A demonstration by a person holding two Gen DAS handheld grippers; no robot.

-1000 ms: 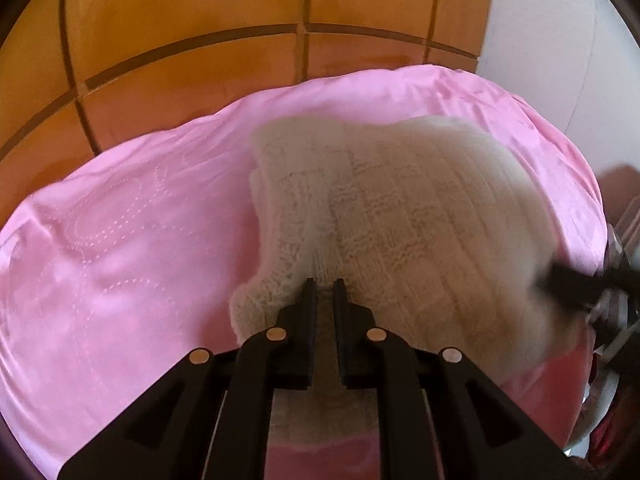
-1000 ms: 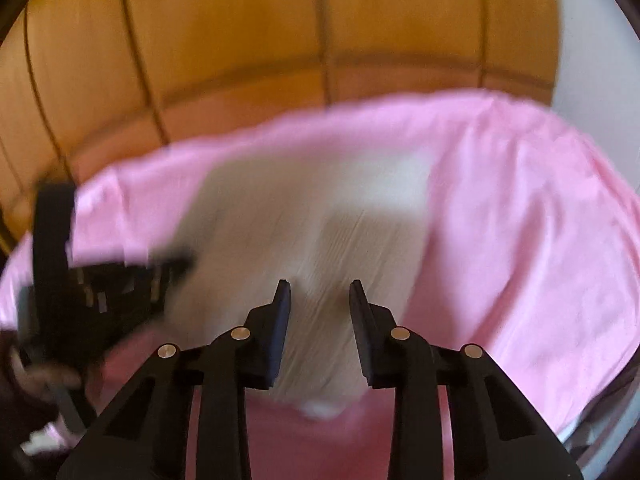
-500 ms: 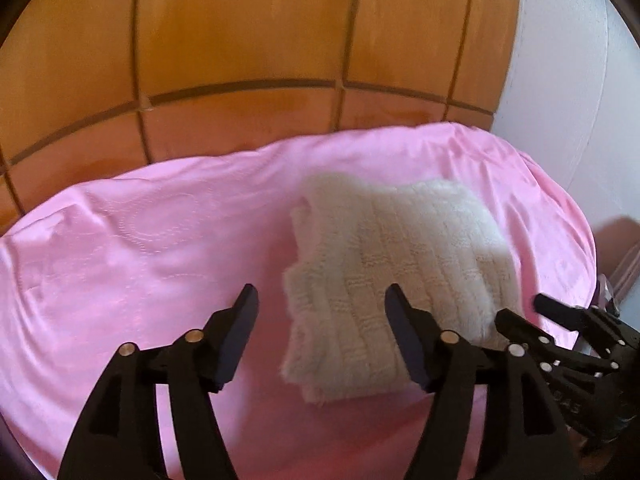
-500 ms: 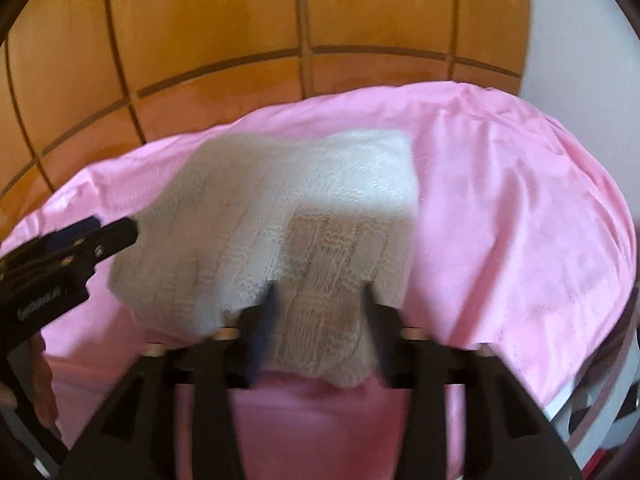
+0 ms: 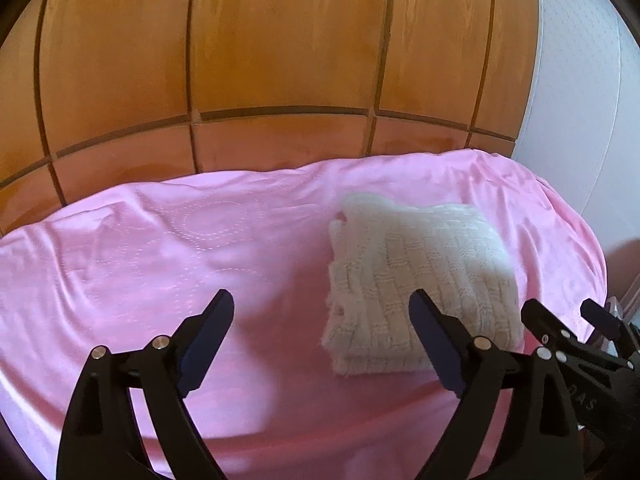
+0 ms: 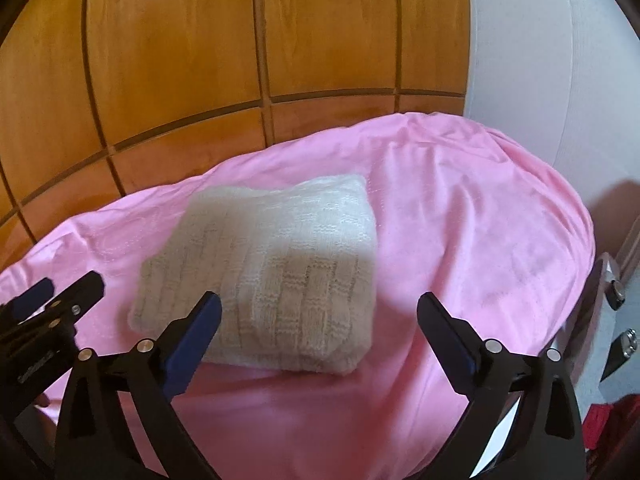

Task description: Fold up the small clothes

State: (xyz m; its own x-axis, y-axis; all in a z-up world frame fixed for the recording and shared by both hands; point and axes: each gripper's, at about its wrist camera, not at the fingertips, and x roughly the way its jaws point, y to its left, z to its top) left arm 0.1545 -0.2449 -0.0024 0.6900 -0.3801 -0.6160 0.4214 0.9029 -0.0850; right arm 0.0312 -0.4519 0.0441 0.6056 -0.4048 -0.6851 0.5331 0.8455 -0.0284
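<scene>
Lying folded into a squarish bundle, the cream knit garment [image 5: 420, 292] sits on the pink sheet [image 5: 160, 264], toward the right half of the covered surface in the left wrist view. Left gripper [image 5: 322, 304] — jaws have just been opening, now spread wide, nothing clamped; its right finger crosses in front of the bundle's near right part, its left finger sits over bare pink cloth. Right gripper [image 6: 320, 308] — jaws also just been opening, now wide apart, nothing gripped; its left finger overlaps the garment's near edge in view, and whether it touches is unclear. Each gripper shows at the other camera's edge, low and near the bundle's side. Garment edges: fuzzy stacked layers on the near and left sides, far edge close to the sheet's back border. Wood-panelled wall [image 5: 280, 60] runs along the back, white wall [image 6: 540, 60] at the right. Open pink sheet lies left of the bundle, plus a band to its right and in front. Dark hardware [image 6: 620, 320] sits past the sheet's right edge.
</scene>
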